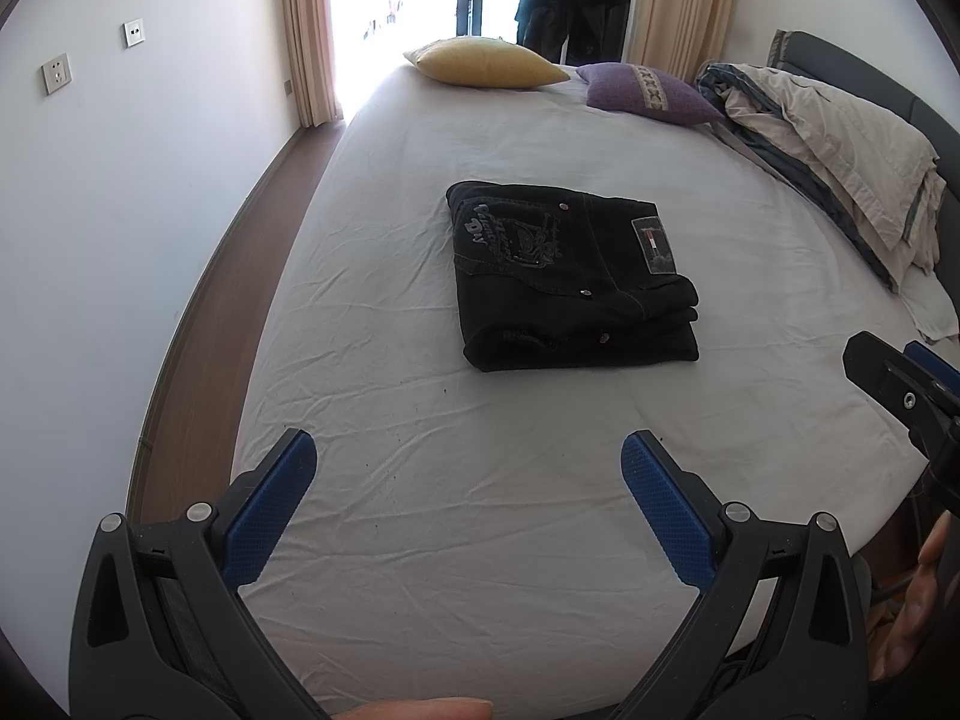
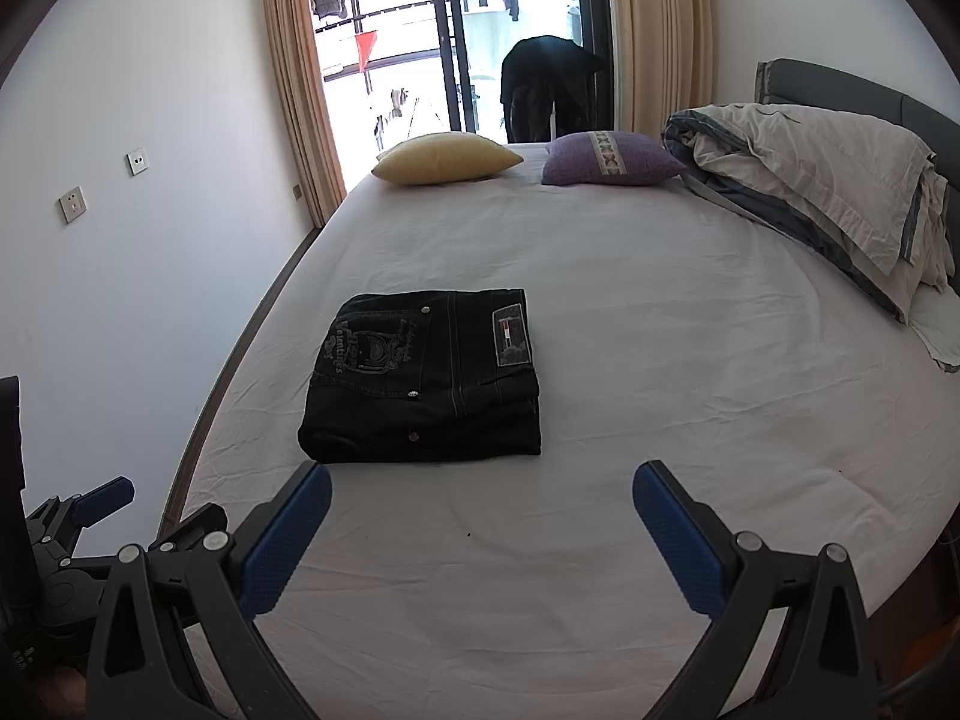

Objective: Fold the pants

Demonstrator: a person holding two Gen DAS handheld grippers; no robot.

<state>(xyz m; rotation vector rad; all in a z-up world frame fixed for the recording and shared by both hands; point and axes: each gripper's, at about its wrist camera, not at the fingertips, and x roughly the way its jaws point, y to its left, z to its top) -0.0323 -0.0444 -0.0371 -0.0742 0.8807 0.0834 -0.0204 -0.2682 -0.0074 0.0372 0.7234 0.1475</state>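
Dark denim pants (image 1: 573, 279) lie folded into a compact rectangle in the middle of the white bed sheet (image 1: 420, 510), pocket embroidery and a label facing up. The same folded pants (image 2: 423, 381) appear left of centre in the right wrist view. My left gripper (image 1: 468, 462) is open over the near part of the bed, short of the pants, with nothing between its blue pads. My right gripper (image 2: 483, 495) is also open and empty, just in front of the pants' near edge. The right gripper's body shows at the right edge of the left wrist view.
A yellow pillow (image 2: 447, 159) and a purple pillow (image 2: 612, 159) rest at the far end of the bed. A bunched quilt (image 2: 828, 192) lies along the headboard at right. A white wall (image 2: 150, 276) with sockets runs on the left, wooden floor between. A person bends over at the balcony door (image 2: 549, 90).
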